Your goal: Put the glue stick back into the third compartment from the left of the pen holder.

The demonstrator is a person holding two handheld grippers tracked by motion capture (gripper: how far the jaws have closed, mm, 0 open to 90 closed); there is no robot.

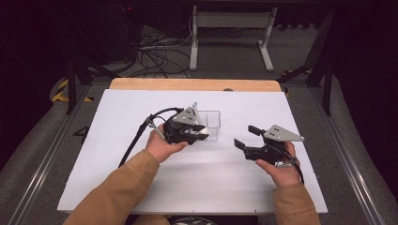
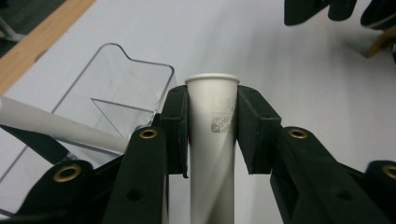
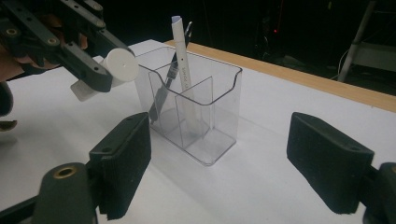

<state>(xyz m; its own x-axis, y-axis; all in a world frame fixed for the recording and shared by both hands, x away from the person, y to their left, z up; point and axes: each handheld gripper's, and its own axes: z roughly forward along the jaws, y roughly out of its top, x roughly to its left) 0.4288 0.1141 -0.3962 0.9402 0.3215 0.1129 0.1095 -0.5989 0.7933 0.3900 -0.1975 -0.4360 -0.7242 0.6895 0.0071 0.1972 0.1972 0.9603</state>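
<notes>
The white table takes up the middle of the high view, with a strip of wooden edge along its top. Just above the centre of that view stands a clear plastic organizer, divided into compartments. In the right gripper view it sits at the centre, and two pens lean in its rear compartment: a white pen with grey lettering down its barrel, too small to read, and a dark pen with a metal clip beside it.

The left gripper lies left of centre in the high view, right up against the organizer's left side. Its jaws are clenched on a white tube, which runs up the middle of the left gripper view with its rimmed end just past the pads. A small grey printed mark sits on the tube between the pads; it is too blurred to read. In the right gripper view the tube's round end shows at upper left, near the organizer's top rim.

The right gripper is right of centre in the high view, apart from the organizer. Its jaws stand wide and released, with nothing between them.
</notes>
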